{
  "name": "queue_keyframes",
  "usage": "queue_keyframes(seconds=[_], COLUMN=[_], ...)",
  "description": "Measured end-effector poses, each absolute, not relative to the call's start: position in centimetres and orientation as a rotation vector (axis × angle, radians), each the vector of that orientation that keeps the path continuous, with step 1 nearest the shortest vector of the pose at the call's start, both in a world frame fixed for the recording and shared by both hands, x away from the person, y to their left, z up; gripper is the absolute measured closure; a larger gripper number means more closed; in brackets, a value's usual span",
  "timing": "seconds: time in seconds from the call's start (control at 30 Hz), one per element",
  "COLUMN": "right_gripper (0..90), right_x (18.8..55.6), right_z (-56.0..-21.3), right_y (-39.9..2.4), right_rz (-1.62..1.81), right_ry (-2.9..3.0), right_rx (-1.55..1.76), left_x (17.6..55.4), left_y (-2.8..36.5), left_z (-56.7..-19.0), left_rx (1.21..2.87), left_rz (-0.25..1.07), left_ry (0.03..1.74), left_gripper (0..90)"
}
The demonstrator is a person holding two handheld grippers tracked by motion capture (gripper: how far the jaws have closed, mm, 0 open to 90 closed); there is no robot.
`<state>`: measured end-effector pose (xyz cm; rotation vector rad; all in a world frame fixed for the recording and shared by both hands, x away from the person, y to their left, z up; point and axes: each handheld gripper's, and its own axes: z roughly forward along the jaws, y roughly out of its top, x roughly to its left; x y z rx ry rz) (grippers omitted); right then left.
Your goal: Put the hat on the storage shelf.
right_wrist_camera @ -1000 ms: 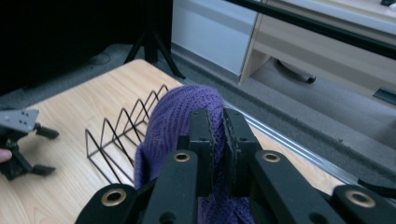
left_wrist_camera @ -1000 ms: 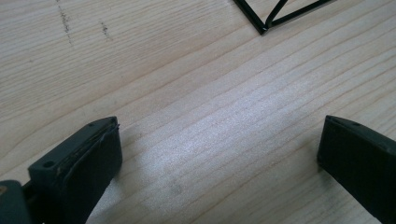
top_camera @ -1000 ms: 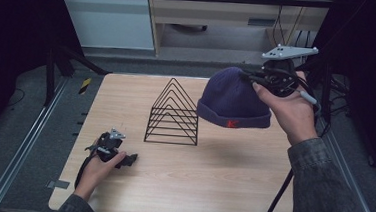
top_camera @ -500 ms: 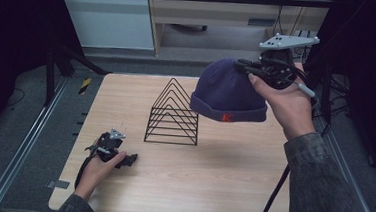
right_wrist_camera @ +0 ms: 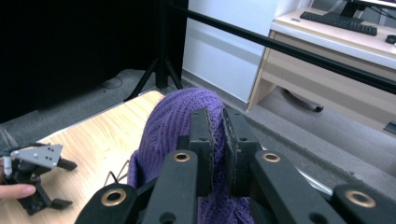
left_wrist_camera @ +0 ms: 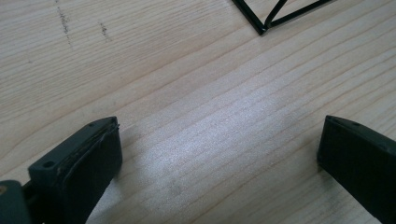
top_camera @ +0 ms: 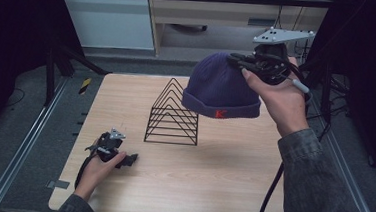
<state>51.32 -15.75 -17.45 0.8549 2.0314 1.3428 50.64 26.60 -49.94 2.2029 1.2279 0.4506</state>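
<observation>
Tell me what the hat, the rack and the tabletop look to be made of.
Hat: purple ribbed knit, probably wool or acrylic, matte and soft; it sags from the right tool. Rack: thin black wire, likely coated metal, slightly glossy. Tabletop: pale wood or wood-look laminate; visible grain, faint sheen.

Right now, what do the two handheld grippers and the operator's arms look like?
Both are black two-jaw units. The right gripper carries a grey three-cornered plate with small holes, brass-ringed pivots at the jaw arms and a black cable trailing down. The left gripper has a smaller grey plate and blocky black jaws. The sleeve is grey-green mottled fabric.
</observation>
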Motion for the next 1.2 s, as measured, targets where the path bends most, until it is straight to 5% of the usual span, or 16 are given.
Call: queue_keyframes(seconds=[1.2], right_gripper=[83.2], right_x=[54.3], right_z=[-17.3], right_y=[-8.9], right_rz=[1.469], right_ry=[2.048], right_rx=[0.785], left_x=[50.6], left_y=[26.5], left_z=[-50.0], left_rx=[2.202], left_rz=[0.457], left_ry=[1.222], left_gripper=[0.0])
